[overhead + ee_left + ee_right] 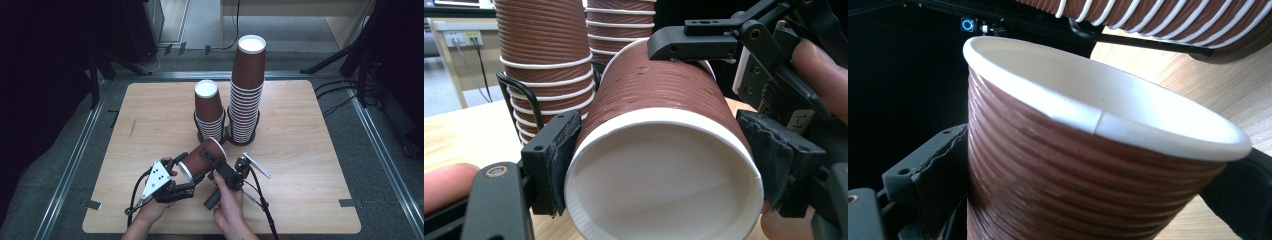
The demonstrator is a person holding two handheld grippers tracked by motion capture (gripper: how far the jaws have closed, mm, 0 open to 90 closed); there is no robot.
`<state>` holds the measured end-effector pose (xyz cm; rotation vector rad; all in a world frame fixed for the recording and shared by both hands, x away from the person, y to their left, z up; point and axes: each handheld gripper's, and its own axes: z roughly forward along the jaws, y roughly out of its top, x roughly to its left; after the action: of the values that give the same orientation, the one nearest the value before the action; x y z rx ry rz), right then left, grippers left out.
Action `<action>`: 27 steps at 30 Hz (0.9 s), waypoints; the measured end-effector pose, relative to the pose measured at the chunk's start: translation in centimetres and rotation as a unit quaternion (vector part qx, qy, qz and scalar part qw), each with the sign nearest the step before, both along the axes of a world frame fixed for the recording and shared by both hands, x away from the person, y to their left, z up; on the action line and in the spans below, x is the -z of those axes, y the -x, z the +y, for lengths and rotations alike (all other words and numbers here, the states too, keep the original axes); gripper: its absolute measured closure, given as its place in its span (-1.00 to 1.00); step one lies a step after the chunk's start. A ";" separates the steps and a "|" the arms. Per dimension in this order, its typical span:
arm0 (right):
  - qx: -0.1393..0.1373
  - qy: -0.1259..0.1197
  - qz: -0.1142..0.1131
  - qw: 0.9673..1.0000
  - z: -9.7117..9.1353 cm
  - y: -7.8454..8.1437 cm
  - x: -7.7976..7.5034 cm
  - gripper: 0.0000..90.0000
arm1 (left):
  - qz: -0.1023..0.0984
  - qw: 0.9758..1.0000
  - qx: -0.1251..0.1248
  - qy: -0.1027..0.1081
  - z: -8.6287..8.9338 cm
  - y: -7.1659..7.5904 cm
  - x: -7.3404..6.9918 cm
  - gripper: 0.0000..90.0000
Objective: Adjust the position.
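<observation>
Ribbed paper cup [202, 159] sits clamped between my left tongs [186, 172] and right tongs [216, 162], not yet stacked on either stack ahead.

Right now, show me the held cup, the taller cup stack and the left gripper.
held cup [664, 95], left gripper view, ribbed brown side.
taller cup stack [246, 95], high view, mid stack.
left gripper [659, 165], left gripper view, between its pads.

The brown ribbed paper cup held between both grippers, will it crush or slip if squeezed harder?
Probably crushable: the paper cup is thin-walled and hollow, with its open mouth unsupported. Slipping seems unlikely, since its ribbed wall sits against the left gripper pads. Likely very light, and apt to roll if laid down.
</observation>
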<state>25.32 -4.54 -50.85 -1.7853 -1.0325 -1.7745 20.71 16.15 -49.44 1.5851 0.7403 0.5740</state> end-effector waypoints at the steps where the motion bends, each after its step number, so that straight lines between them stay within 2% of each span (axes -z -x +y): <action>1: 0.000 0.000 0.001 1.000 0.0 0.0 0.0 -0.94 | 0.000 1.000 0.001 0.001 0.0 0.0 0.0 -0.50; 7: 0.003 -0.014 0.016 1.000 0.0 -0.1 0.0 -0.93 | -0.003 1.000 0.010 -0.002 -0.3 0.1 0.0 -0.50; 19: 0.003 -0.011 0.027 1.000 -0.1 0.0 -0.2 -0.81 | 0.004 1.000 0.014 -0.001 -0.2 0.1 0.1 -0.53; 24: -0.003 -0.003 0.014 1.000 -0.3 0.1 -0.1 -0.77 | 0.010 1.000 0.019 -0.004 -0.1 0.1 0.2 -0.55; 27: 0.001 0.006 -0.001 1.000 -0.4 0.2 -0.1 -0.76 | 0.015 1.000 0.022 0.001 -0.2 0.1 0.1 -0.56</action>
<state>25.07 -4.94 -50.71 -1.7911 -1.0446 -1.7757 20.65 15.91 -49.57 1.6080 0.7263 0.5191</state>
